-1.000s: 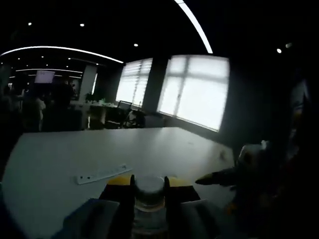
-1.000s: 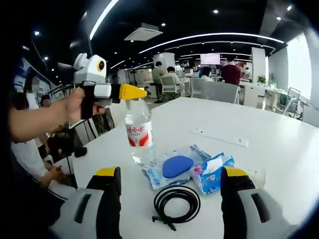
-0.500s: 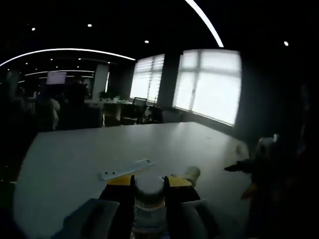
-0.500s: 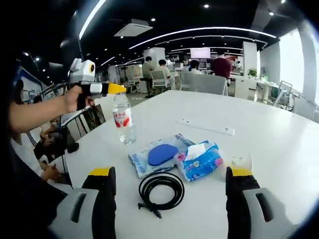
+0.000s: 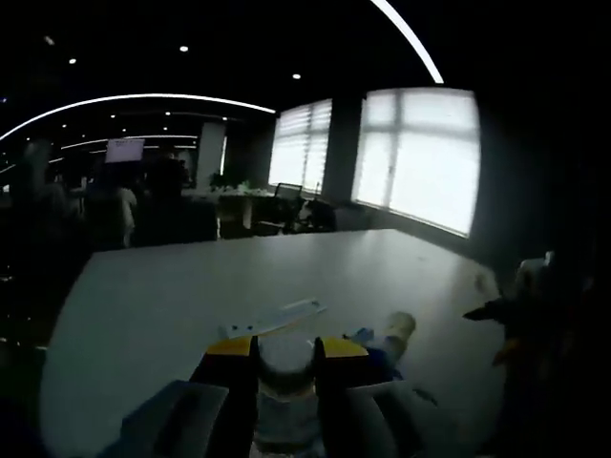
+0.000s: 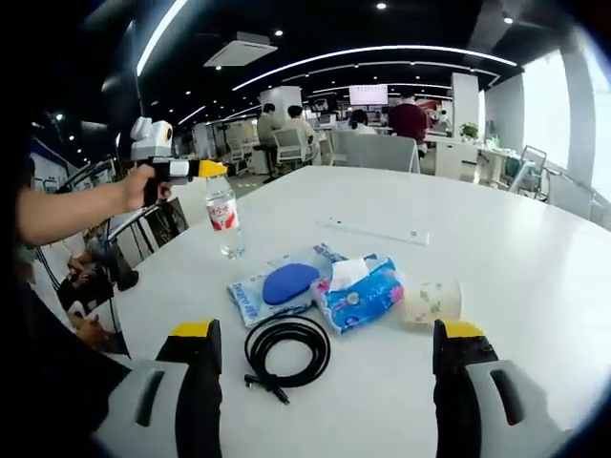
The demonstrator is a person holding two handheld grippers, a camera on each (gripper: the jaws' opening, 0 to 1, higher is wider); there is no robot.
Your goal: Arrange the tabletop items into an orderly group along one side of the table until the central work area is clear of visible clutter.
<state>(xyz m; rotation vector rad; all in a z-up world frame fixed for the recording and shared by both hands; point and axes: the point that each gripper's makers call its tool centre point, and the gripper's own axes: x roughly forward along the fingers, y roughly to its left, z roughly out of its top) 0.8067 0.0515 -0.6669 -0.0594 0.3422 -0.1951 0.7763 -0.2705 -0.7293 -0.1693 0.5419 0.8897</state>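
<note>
Clear plastic water bottle with a red-and-white label [image 6: 224, 216] is standing upright near the far left edge of the white surface [image 6: 535, 277], the left claw [image 6: 212, 169] clamped on its neck with a hand [image 6: 143, 186] gripping the tool. In the left gripper view, the 2 yellow-tipped jaws are pressing either side of the bottle's cap [image 5: 284, 355].

Right claw [image 6: 325, 348] is hovering with its jaws spread wide apart, holding nothing.

Between them, mid-surface: a coiled black cable [image 6: 284, 348] is lying nearest the right claw; a flat blue-and-white packet with a blue oval on top [image 6: 279, 284] is lying just behind it; a blue tissue pack [image 6: 360, 292] is touching that packet; a small patterned paper cup [image 6: 431, 301] is lying on its side beside the tissues. A long white ruler-like strip [image 6: 374, 230] is lying farther back, well apart.
</note>
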